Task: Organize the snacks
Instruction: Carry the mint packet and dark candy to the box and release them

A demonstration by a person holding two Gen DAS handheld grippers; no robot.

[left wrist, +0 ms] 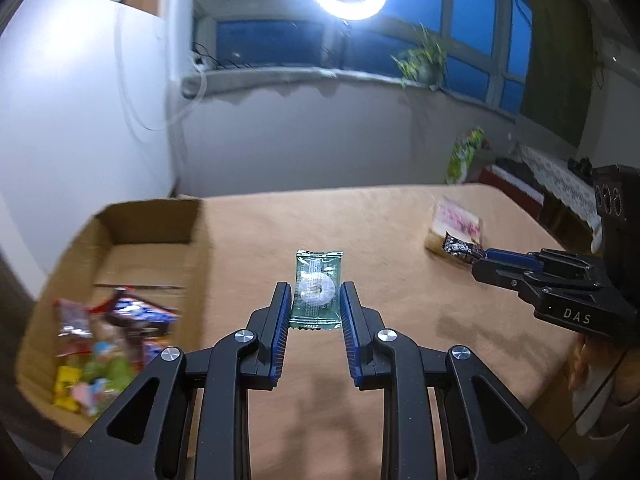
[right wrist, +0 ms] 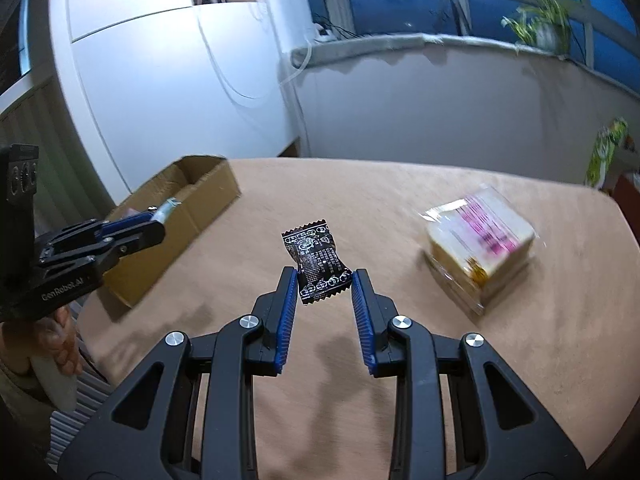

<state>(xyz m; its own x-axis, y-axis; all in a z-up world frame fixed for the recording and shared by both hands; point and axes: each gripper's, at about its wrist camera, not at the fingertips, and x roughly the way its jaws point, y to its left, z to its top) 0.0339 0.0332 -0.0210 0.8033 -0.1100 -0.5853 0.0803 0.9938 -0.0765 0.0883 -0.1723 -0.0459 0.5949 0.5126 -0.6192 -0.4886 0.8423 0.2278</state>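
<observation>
At far left the box sat on the worktop, already holding a heap of wrapped snacks. Your left claw was clamped on the green sachet, pinching its two long edges and holding it clear of the worktop. It looked light and flat, with a hard ring inside; the film is likely slippery, so the edges were a fair hold. To the right, your right claw gripped the black sachet by its lower end, also lifted. It looked crinkly, soft and near weightless. At far right the bread pack lay on the worktop: squashy, bulkier, best taken across its sides and gently.
</observation>
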